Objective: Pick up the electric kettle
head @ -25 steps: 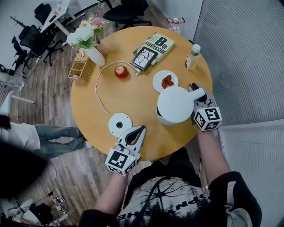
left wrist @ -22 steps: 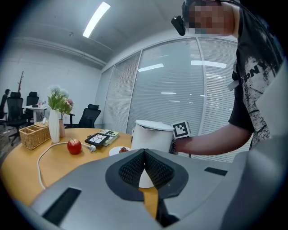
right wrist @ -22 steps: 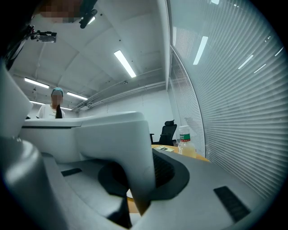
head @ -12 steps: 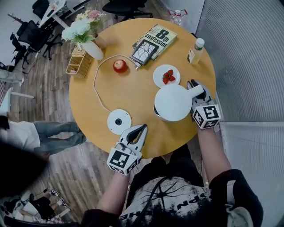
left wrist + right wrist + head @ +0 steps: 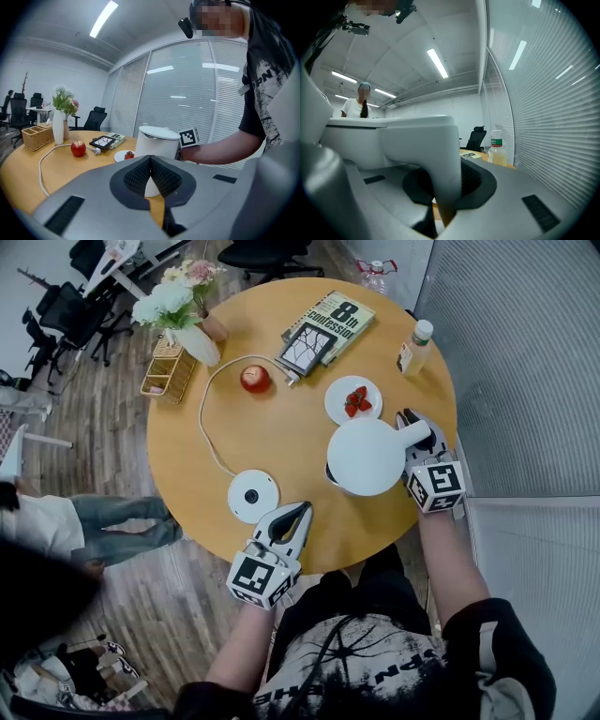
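The white electric kettle (image 5: 366, 456) is at the right of the round wooden table (image 5: 281, 442), seen from above with its lid shut. My right gripper (image 5: 417, 433) is shut on the kettle's handle (image 5: 433, 154), which fills the gap between the jaws in the right gripper view. Whether the kettle's bottom touches the table I cannot tell. Its round white base (image 5: 253, 495) lies apart at the front left, with a white cable (image 5: 208, 423) running from it. My left gripper (image 5: 298, 515) hovers at the table's front edge, shut and holding nothing. It faces the kettle (image 5: 157, 140).
A plate of strawberries (image 5: 352, 400) sits just behind the kettle. Further back are a red apple (image 5: 255, 378), a book (image 5: 330, 324), a bottle (image 5: 413, 345), a vase of flowers (image 5: 192, 334) and a wicker basket (image 5: 169, 377). A blind-covered glass wall (image 5: 525, 362) stands close on the right.
The head view has shifted slightly. The kettle and both grippers keep their places, with the right one still clamped on the handle.
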{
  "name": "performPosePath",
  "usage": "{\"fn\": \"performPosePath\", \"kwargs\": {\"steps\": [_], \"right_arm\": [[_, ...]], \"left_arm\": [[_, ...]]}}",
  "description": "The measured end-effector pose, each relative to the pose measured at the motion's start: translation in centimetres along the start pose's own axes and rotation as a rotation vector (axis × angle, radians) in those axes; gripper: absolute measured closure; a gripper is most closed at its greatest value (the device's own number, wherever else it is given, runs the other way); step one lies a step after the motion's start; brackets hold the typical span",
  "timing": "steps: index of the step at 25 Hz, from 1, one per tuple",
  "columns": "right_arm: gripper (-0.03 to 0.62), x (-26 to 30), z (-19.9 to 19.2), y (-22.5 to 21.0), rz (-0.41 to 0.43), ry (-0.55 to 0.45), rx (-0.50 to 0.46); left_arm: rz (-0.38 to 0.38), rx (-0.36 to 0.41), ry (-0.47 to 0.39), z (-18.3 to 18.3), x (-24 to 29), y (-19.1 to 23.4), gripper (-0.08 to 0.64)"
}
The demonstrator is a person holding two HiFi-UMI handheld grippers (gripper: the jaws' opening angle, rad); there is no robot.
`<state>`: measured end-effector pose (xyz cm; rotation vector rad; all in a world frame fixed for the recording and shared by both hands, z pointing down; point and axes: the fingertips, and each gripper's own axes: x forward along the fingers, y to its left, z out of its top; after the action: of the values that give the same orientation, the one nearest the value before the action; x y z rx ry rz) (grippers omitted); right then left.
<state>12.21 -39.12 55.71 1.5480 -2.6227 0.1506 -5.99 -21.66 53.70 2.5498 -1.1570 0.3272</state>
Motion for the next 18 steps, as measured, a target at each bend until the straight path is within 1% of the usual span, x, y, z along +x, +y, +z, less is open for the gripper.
{"fn": "performPosePath", "kwargs": {"steps": [3, 6, 8, 10, 18], "right_arm": [[0.512, 0.0, -0.3, 0.0, 0.004, 0.029, -0.019], [0.417, -0.2, -1.0, -0.3, 0.004, 0.067, -0.024], [0.395, -0.6, -1.3, -0.3, 0.007, 0.088, -0.034], [0.386, -1.3, -1.5, -0.2, 0.007, 0.105, -0.047], [0.385, -5.4, -2.2, 0.3, 0.005, 0.163, -0.06]], "left_arm": [[-0.001, 0.003, -0.004, 0.3, 0.0, 0.0, 0.56], [-0.006, 0.007, -0.008, 0.5, 0.1, -0.1, 0.56], [-0.011, 0.012, -0.011, 0.8, 0.2, -0.3, 0.56], [-0.017, 0.018, -0.015, 1.2, 0.2, -0.5, 0.56], [-0.031, 0.044, -0.056, 3.2, 0.3, -1.1, 0.56]]}}
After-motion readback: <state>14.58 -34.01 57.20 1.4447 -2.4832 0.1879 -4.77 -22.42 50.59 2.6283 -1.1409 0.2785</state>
